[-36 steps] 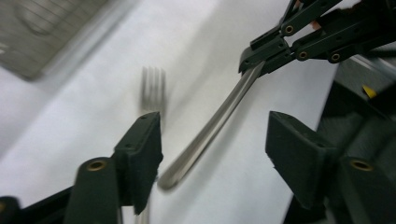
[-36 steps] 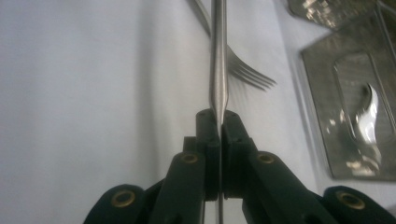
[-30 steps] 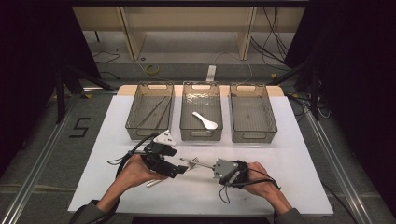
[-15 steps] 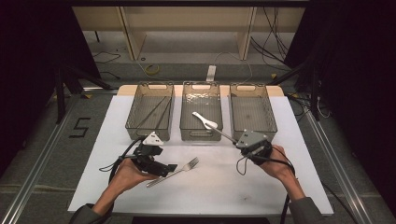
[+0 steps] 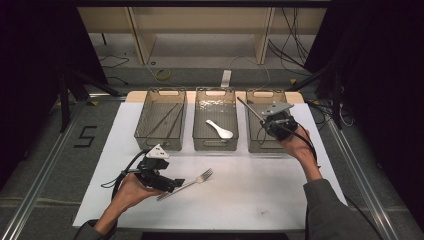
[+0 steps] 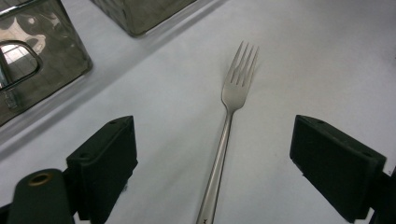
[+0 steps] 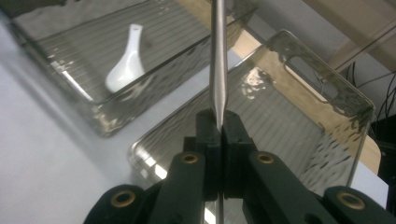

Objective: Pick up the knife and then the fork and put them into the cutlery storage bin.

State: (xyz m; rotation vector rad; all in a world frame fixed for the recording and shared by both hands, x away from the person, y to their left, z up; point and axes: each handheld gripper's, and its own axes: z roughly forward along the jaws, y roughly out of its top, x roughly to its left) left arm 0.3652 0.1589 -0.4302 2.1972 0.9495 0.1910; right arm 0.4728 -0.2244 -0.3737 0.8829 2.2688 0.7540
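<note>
A steel fork (image 5: 192,181) (image 6: 232,93) lies flat on the white table top, tines pointing away from me. My left gripper (image 5: 172,184) (image 6: 215,135) sits low over its handle. Its jaws have just been opening and stand wide on either side of the handle, touching nothing. My right gripper (image 5: 267,120) (image 7: 219,128) is shut on one end of a slim metal utensil (image 5: 248,107) (image 7: 218,56). It holds it in the air over the right-hand clear bin (image 5: 260,95) (image 7: 327,88), the free end pointing up and away.
Three clear bins stand in a row at the back of the table. The middle bin (image 5: 215,92) holds a white spoon (image 5: 220,130) (image 7: 123,60). Thin dark sticks (image 5: 170,117) lie in the left bin (image 5: 161,92). White table top stretches in front of the bins.
My right gripper has risen from the table's front middle and travelled back and right to the right bin, carrying the metal utensil. The left gripper's jaws have spread apart over the fork.
</note>
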